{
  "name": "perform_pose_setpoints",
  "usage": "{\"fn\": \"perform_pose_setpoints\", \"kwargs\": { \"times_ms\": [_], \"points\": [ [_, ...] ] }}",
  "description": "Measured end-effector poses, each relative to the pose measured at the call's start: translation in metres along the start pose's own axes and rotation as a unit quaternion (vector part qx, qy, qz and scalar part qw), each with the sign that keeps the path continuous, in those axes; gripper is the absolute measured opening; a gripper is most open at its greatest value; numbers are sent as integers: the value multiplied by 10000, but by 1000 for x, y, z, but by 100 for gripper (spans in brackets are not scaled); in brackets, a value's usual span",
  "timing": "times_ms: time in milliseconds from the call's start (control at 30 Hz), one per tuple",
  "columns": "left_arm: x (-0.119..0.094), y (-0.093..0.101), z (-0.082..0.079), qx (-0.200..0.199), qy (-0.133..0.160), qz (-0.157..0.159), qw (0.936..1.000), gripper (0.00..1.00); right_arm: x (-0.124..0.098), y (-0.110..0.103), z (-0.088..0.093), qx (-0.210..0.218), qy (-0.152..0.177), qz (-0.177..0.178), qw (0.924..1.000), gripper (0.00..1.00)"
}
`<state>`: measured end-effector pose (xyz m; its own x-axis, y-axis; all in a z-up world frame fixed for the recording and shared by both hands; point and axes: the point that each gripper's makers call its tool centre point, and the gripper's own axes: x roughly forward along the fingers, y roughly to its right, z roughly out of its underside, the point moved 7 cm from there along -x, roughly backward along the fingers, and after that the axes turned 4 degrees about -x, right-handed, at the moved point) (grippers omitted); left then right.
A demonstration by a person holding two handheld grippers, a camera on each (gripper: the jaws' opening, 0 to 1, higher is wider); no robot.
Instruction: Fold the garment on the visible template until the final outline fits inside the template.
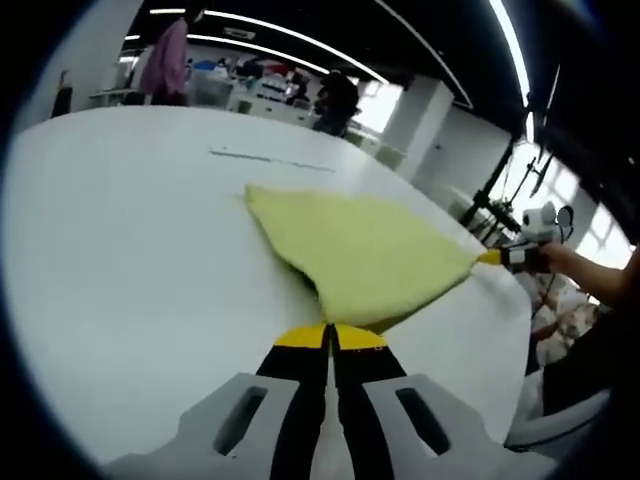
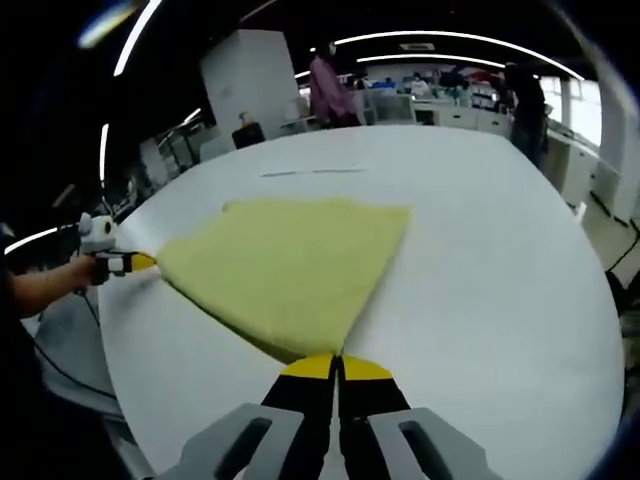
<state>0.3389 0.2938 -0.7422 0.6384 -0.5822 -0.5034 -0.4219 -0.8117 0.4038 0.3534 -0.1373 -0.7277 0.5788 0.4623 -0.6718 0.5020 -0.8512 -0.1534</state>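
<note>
A pale yellow fleece garment (image 1: pixel 360 255) lies spread on the white table (image 1: pixel 130 250), pulled taut between two corners. My left gripper (image 1: pixel 330 335) is shut on its near corner, the yellow-tipped jaws pressed together over the cloth edge. The right gripper (image 1: pixel 497 257), held by a hand, pinches the far right corner. In the right gripper view the garment (image 2: pixel 290 265) fans out ahead of the right gripper (image 2: pixel 338 365), which is shut on a corner. The left gripper (image 2: pixel 140 262) grips the garment's left tip. A thin line marking (image 1: pixel 270 158) (image 2: pixel 310 172) lies on the table beyond the garment.
The table's rounded edge (image 1: pixel 515 350) drops off close to the right gripper. Several people (image 1: pixel 165 60) stand by benches far behind the table. A white pillar (image 2: pixel 250 85) and stands (image 1: pixel 495 205) rise beyond the edge.
</note>
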Motion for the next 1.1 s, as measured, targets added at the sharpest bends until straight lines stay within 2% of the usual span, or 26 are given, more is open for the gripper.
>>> {"fn": "perform_pose_setpoints", "kwargs": {
  "times_ms": [367, 567, 767, 1100],
  "points": [
    [2, 0, 9, 180, -252, -102, 9995, 0, 6, -1, 10, -223, -231, 28, 9995, 0],
    [1, 5, 14, 434, -435, -138, 9980, 0, 5, -1, 15, -257, -294, 45, 9992, 0],
    [-2, 7, 18, 520, -498, -169, 9973, 0, 1, -4, 19, -377, -383, 44, 9985, 0],
    [-8, 14, 24, 629, -578, -225, 9961, 0, -7, -8, 27, -345, -414, 27, 9985, 0]
  ]
}}
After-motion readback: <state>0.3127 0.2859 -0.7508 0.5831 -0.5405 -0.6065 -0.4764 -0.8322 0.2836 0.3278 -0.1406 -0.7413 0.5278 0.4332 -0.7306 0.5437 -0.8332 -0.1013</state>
